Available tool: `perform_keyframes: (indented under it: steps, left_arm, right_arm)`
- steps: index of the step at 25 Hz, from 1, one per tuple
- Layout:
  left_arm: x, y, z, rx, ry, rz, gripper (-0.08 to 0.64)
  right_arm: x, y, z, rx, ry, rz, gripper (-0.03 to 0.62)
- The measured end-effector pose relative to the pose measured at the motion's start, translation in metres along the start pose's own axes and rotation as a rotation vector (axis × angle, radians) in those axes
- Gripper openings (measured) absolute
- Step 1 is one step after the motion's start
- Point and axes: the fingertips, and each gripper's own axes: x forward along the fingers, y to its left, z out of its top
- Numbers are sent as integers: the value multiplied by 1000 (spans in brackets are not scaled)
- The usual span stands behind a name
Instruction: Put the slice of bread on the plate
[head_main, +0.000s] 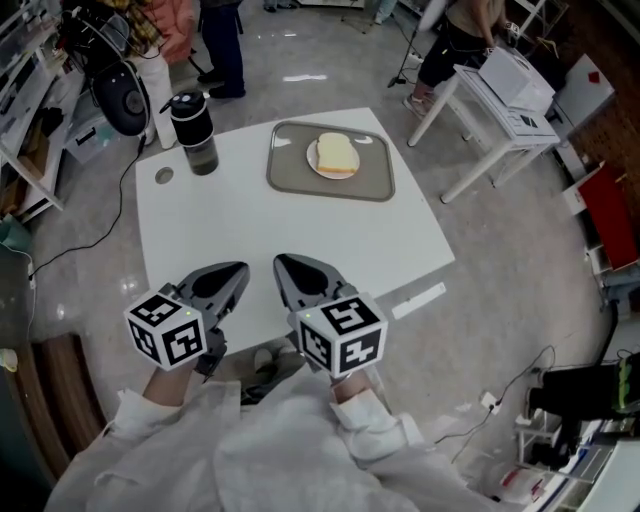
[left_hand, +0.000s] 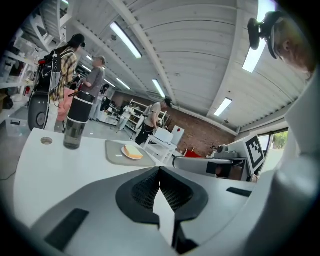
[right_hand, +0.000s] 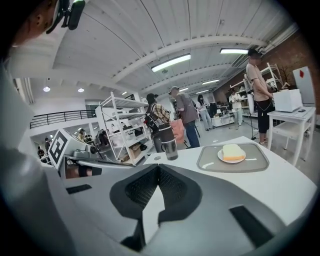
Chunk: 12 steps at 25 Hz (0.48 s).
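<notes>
Both grippers clenched and empty at the near side of the table; the bread lies on the plate at the far side.

Head view: the left gripper (head_main: 236, 272) and right gripper (head_main: 287, 266) hang side by side near the front edge of the white square table (head_main: 300, 240). They are well apart from the pale slice of bread (head_main: 336, 155), which lies on a small white round plate (head_main: 314, 162) on a grey rounded tray (head_main: 290, 172). A dark lidded bottle (head_main: 194, 132) stands left of the tray. Left gripper view: the jaw tips meet with nothing between them, and bare tabletop runs to the tray. Right gripper view: the jaws are likewise pressed together and empty; the bread sits ahead to the right, the bottle to its left.
</notes>
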Motion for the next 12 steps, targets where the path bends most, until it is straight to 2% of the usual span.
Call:
perform_keyframes:
  steps: [7,12]
  left_arm:
    - [15,-19,0,-2,-5,16,9]
    - [21,-33,-2,-32,-11,-3,9]
  right_arm:
    - [-17,-11,-5,-4,8,19,14]
    - [-26,-11,-6,-21,4,53,14]
